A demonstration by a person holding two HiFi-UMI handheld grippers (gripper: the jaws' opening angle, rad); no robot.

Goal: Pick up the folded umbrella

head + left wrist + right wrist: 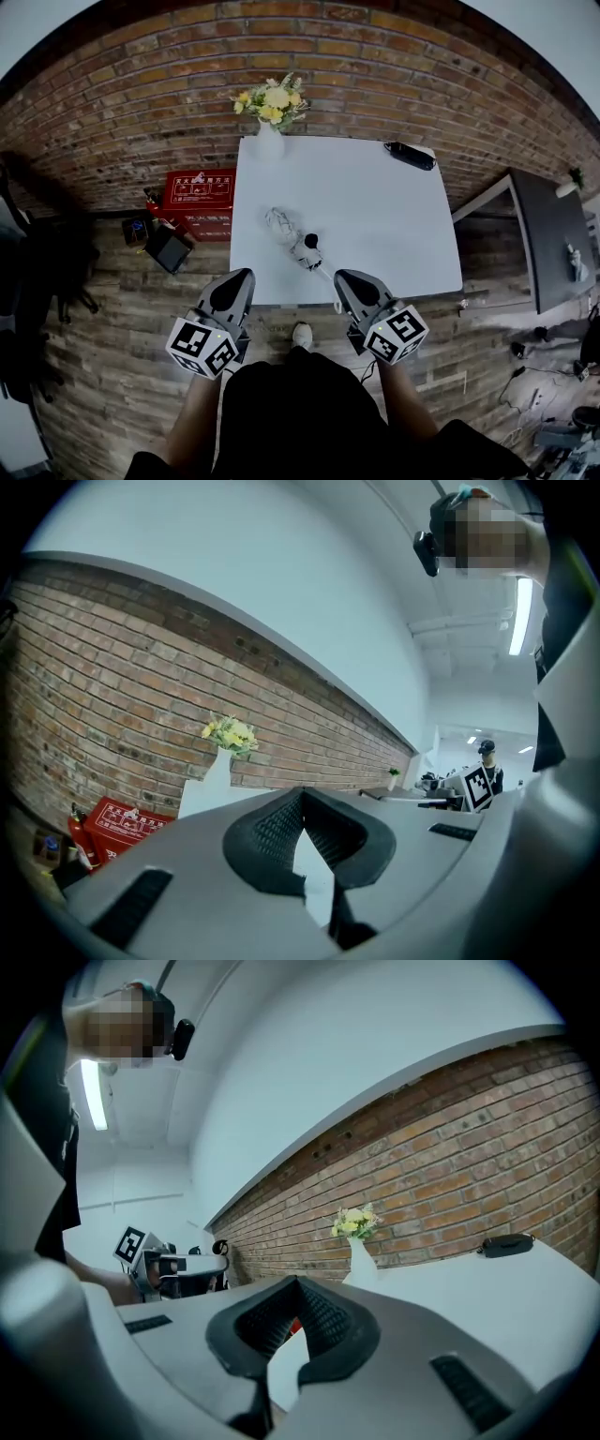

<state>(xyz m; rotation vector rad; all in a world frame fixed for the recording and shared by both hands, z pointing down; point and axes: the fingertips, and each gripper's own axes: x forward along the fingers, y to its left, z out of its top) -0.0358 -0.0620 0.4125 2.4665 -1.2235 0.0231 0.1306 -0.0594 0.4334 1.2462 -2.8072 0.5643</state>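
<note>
The left hand-held gripper (246, 275) has its jaws pressed together at the tips, with nothing between them. The right hand-held gripper (341, 277) is the same, tips touching and empty. Both point across the desk (394, 244) from its near edge, side by side and apart from each other, with each marker cube at the end nearest the person.

The umbrella (289, 234) appears to be the pale, crumpled bundle with a black end that lies on the desk ahead of the hand-held grippers. It sits roughly on the line between them and nearer the near edge than the far one, slanting from upper left to lower right in the head view. Its black end points toward the right hand-held gripper. Neither hand-held gripper touches it, and the right one is the closer of the two.

Farther out, a white vase (270, 142) of yellow flowers (272, 101) stands at the far left corner of the desk. A black oblong thing (410, 156) lies at the far right corner. Behind the desk is a brick wall (375, 56), and a red box (199, 192) sits on the floor (112, 356) to the left.
</note>
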